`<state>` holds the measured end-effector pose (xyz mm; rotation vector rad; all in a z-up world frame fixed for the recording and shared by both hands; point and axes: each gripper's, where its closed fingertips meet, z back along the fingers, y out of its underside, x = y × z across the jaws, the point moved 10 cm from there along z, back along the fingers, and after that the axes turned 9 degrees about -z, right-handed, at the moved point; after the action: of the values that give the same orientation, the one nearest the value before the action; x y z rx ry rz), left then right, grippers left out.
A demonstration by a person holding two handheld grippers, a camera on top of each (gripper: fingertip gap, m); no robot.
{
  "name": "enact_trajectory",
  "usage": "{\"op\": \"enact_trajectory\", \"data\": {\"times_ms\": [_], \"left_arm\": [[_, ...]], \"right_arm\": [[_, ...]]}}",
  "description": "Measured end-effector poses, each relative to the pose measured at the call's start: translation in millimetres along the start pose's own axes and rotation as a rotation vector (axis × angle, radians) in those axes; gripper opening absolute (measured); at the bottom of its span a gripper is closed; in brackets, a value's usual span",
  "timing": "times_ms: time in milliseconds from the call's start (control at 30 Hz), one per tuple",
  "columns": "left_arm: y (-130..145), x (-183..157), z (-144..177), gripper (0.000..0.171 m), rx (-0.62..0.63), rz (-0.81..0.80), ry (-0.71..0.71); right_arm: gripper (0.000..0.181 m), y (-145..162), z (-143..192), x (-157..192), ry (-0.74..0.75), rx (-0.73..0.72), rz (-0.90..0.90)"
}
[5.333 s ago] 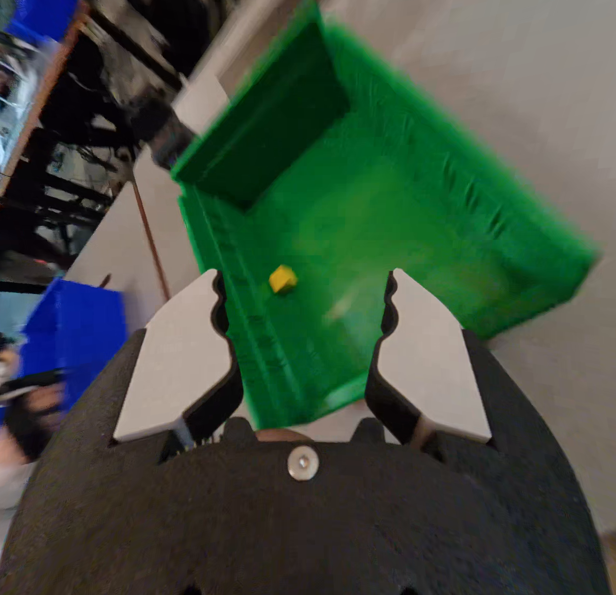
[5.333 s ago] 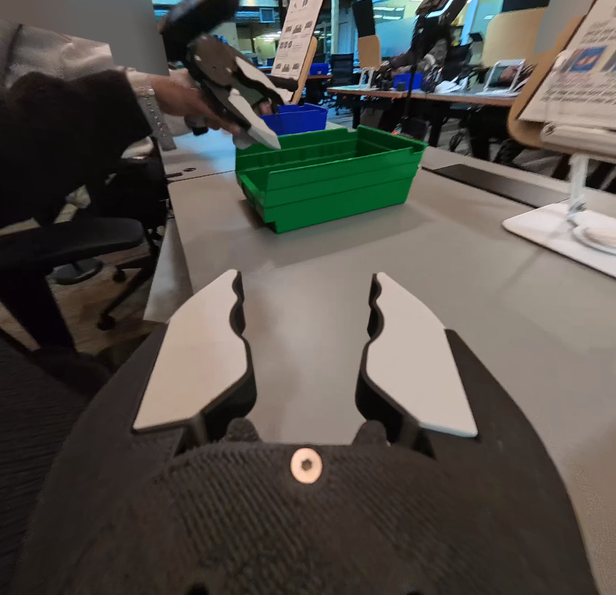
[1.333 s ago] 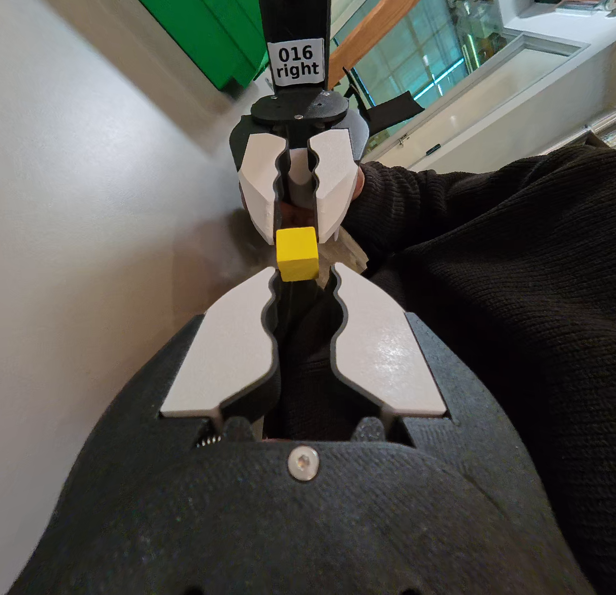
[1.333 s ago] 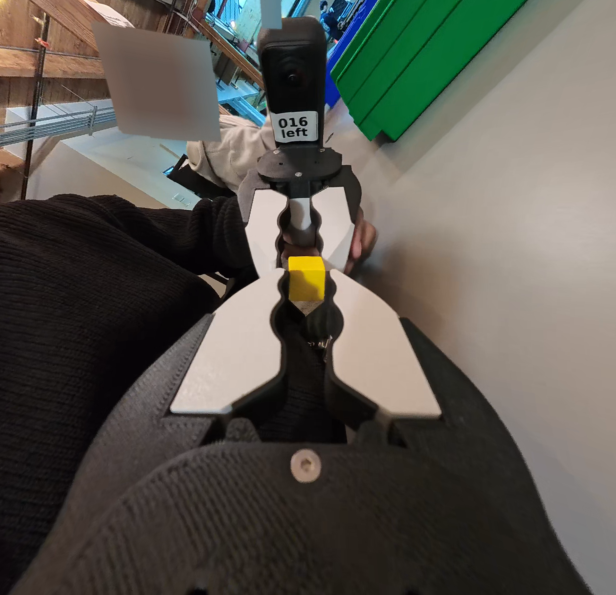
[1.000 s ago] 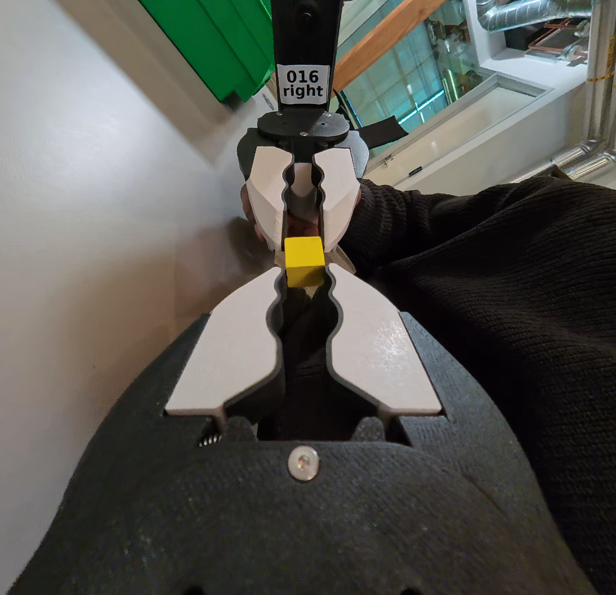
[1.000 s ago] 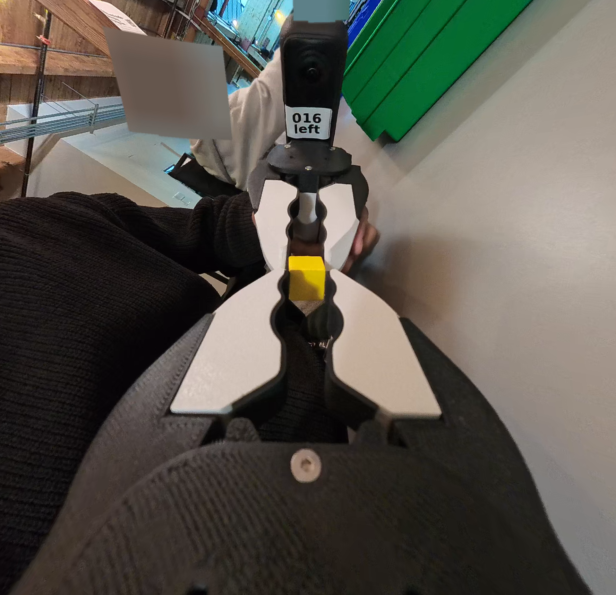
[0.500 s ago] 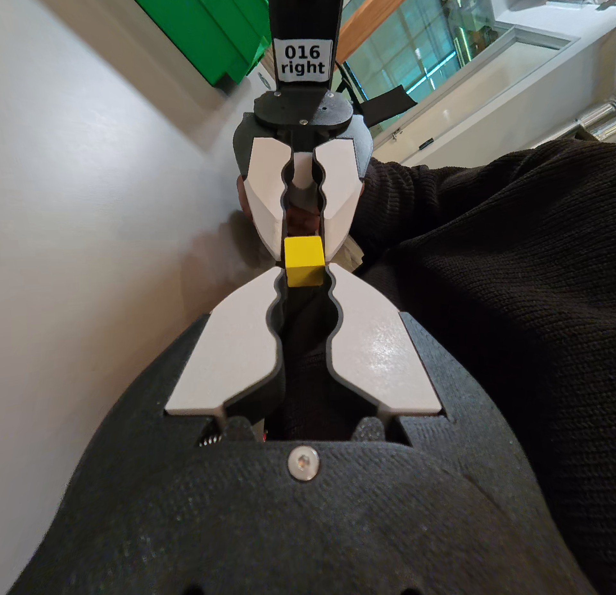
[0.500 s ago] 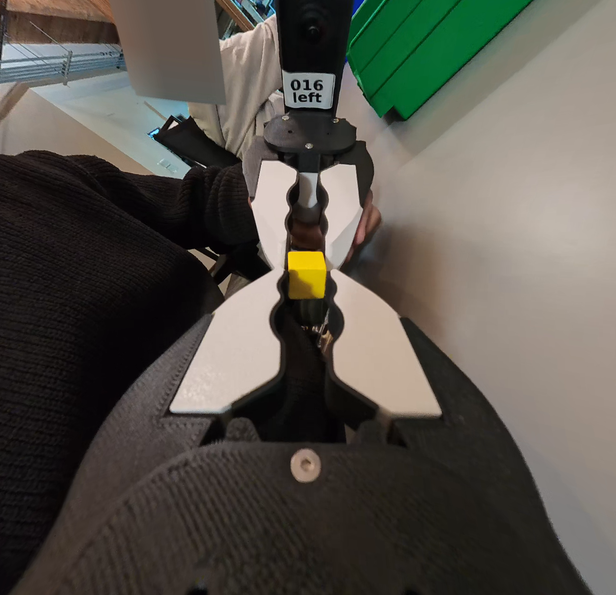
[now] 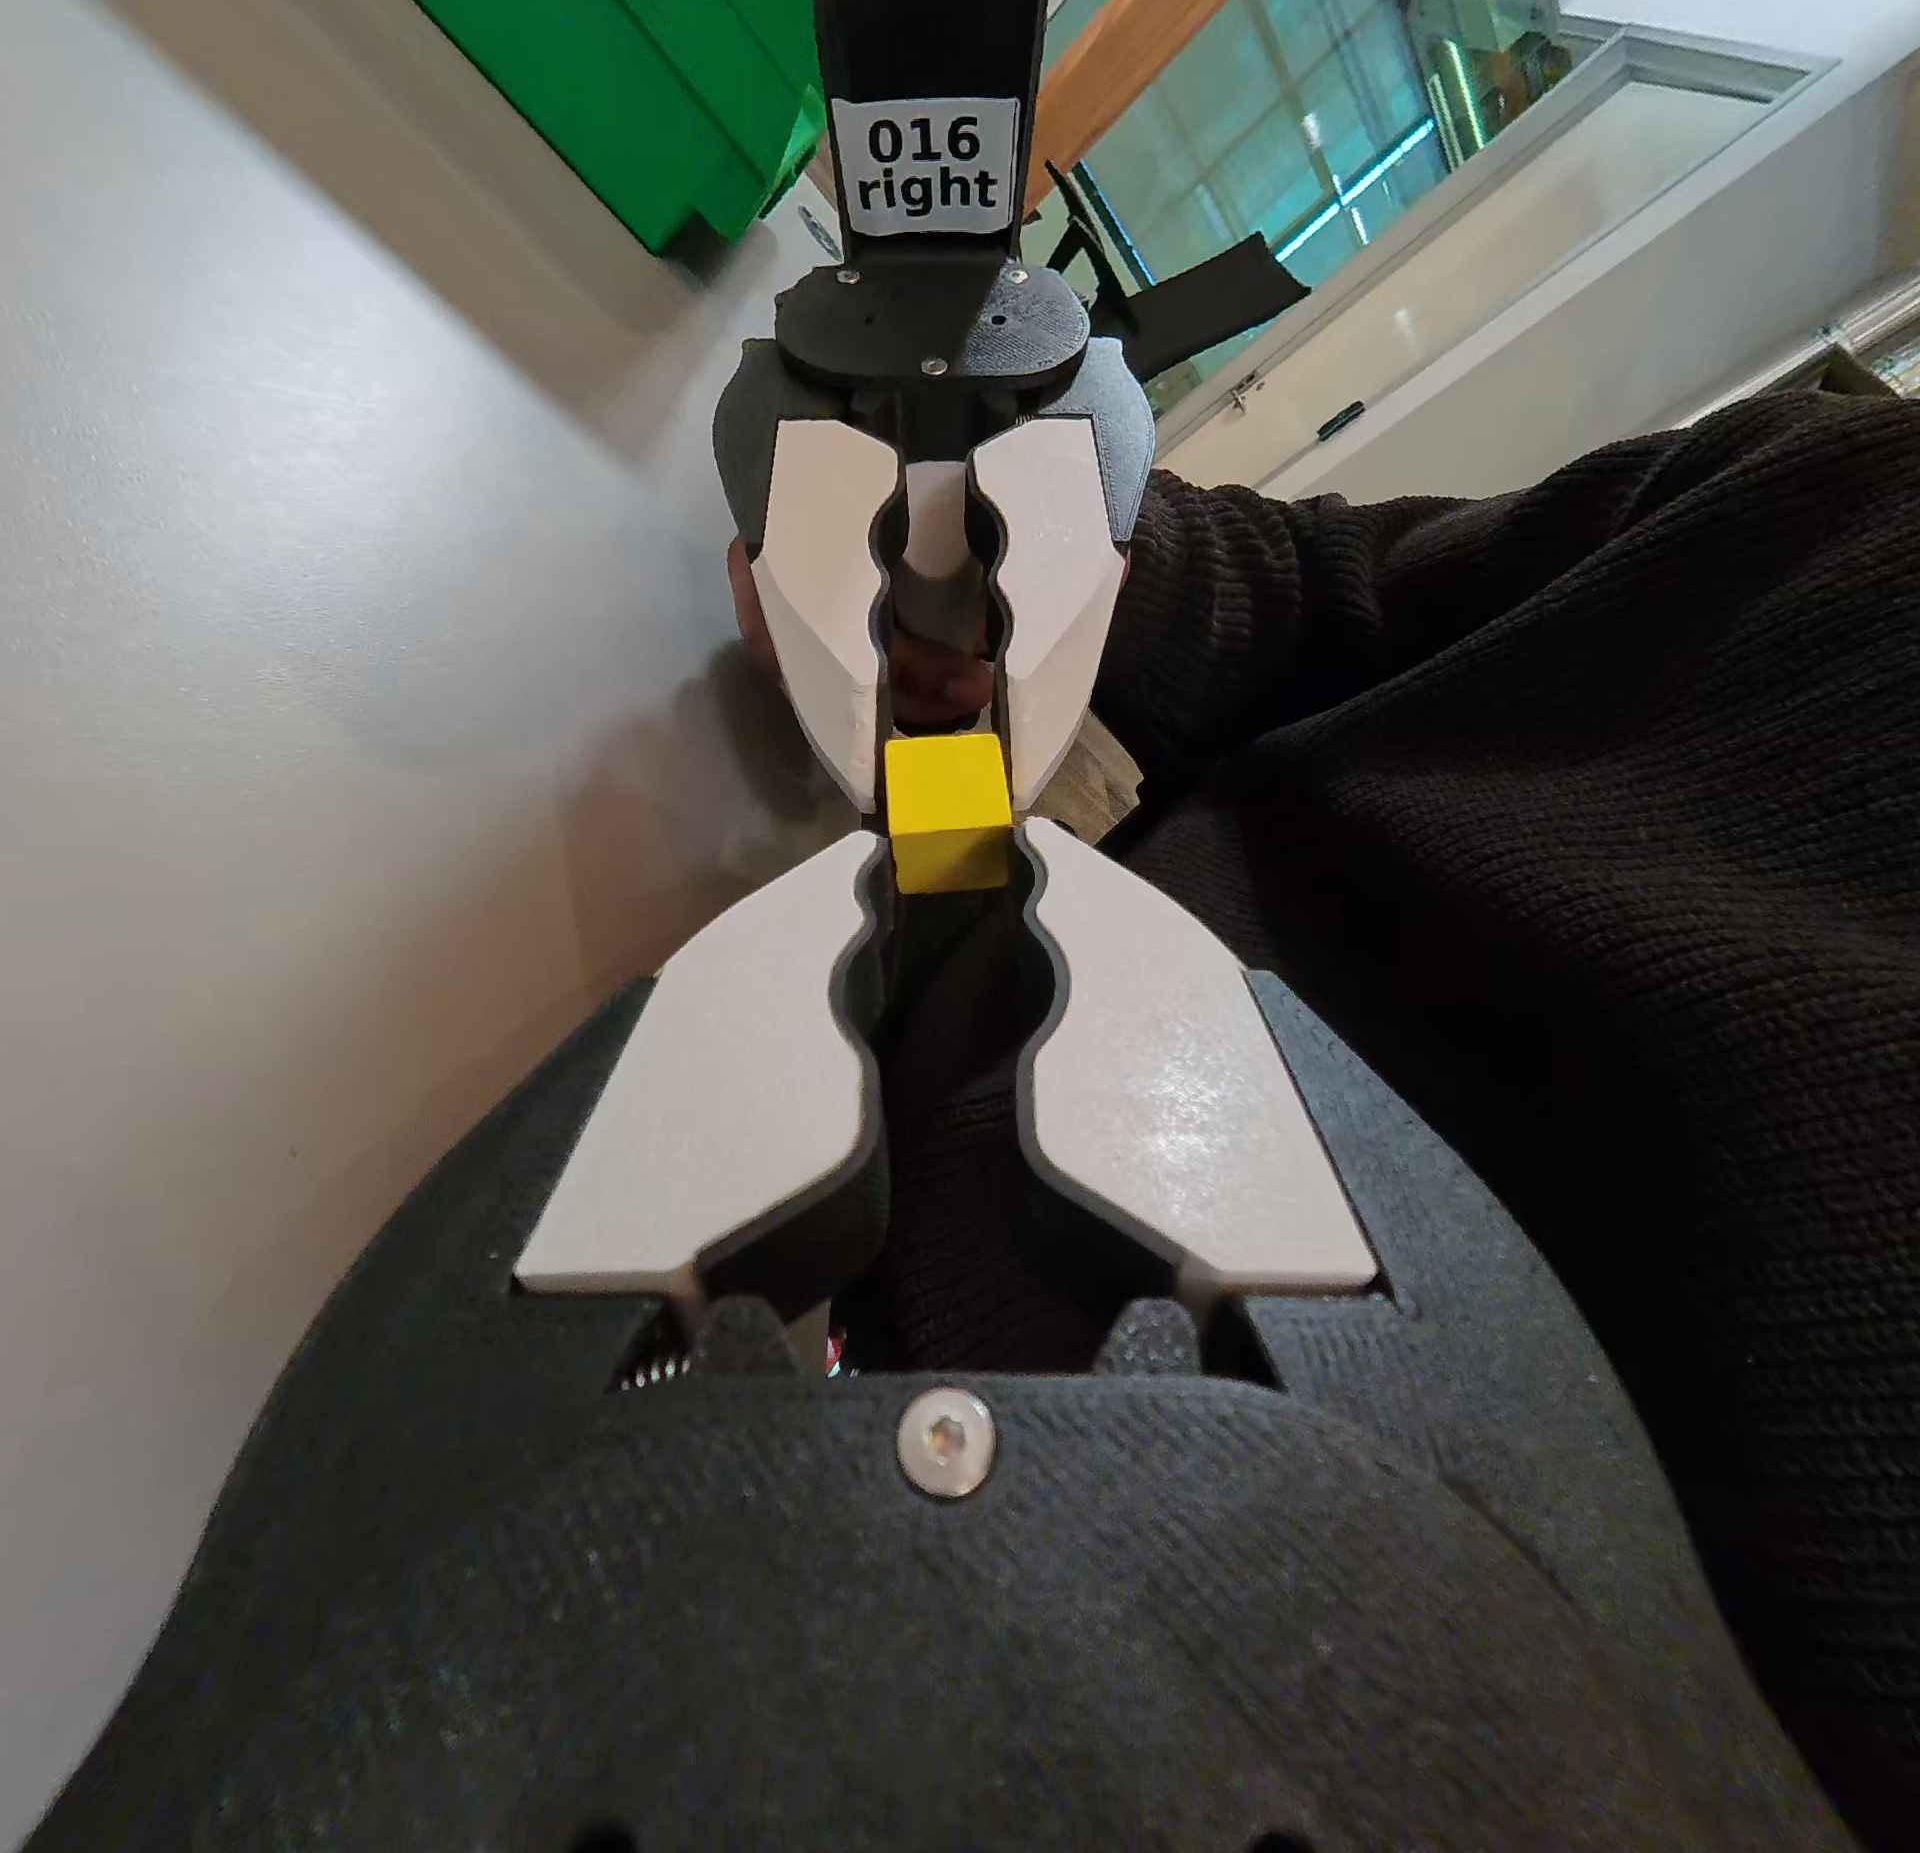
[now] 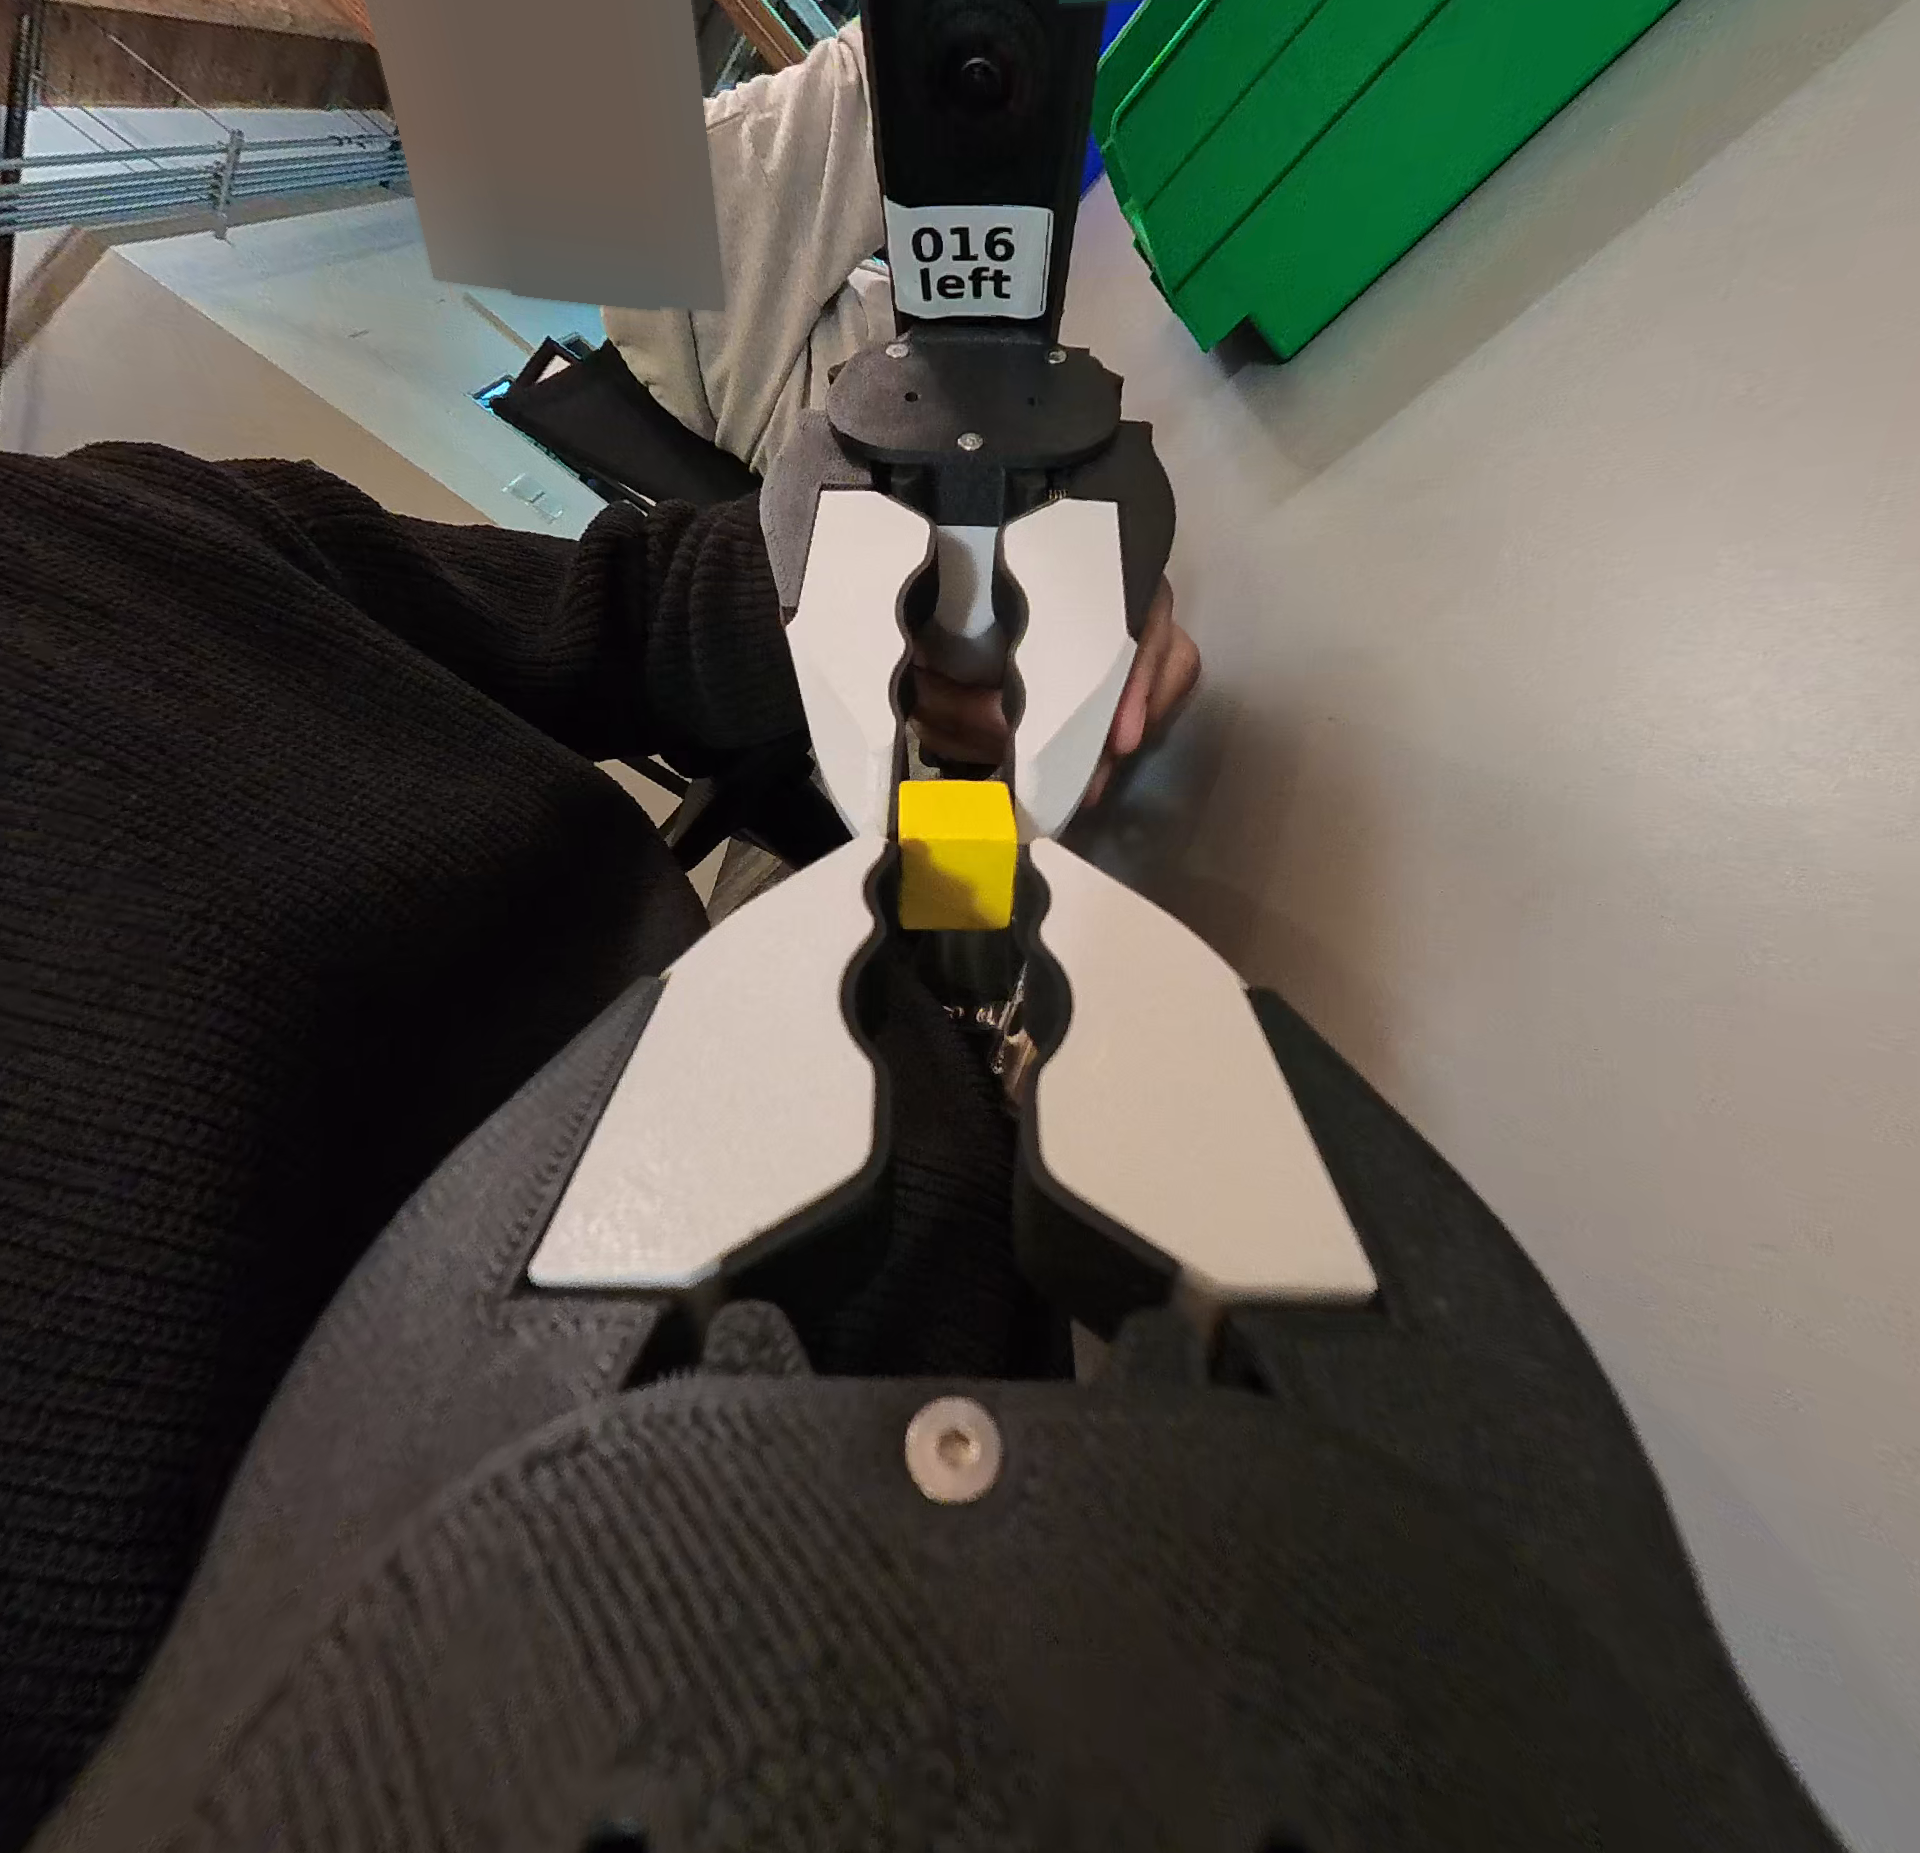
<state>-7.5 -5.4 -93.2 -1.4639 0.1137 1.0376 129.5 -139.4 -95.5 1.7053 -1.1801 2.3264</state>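
We see the left hand-held gripper (image 9: 951,847) and the right hand-held gripper (image 10: 954,868) meeting tip to tip, both closed on one yellow cube (image 9: 948,814) held in the air between them. A green bin (image 10: 1382,120) sits on the grey counter (image 10: 1558,764) at one o'clock; a black knit sleeve (image 9: 1558,868) fills three o'clock

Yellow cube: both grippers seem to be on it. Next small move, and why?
Probably open the left gripper slightly. The yellow cube sits pinched between both pairs of fingertips, and the right gripper looks closed on its sides, so one grip could let go.
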Motion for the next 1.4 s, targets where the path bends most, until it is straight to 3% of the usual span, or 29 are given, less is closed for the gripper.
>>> {"op": "enact_trajectory", "data": {"times_ms": [1133,1300,1400], "left_arm": [[-1,2,2,0.021,-0.011,0.014,0.005],[-1,-5,-4,0.053,0.004,-0.054,0.006],[2,-7,-7,0.06,0.062,-0.122,-0.051]], "right_arm": [[0.021,-1,2,-2,-0.018,0.004,-0.012],[0.021,-4,6,-1,-0.027,-0.026,-0.018],[0.021,-10,14,2,-0.022,-0.055,-0.003]]}}
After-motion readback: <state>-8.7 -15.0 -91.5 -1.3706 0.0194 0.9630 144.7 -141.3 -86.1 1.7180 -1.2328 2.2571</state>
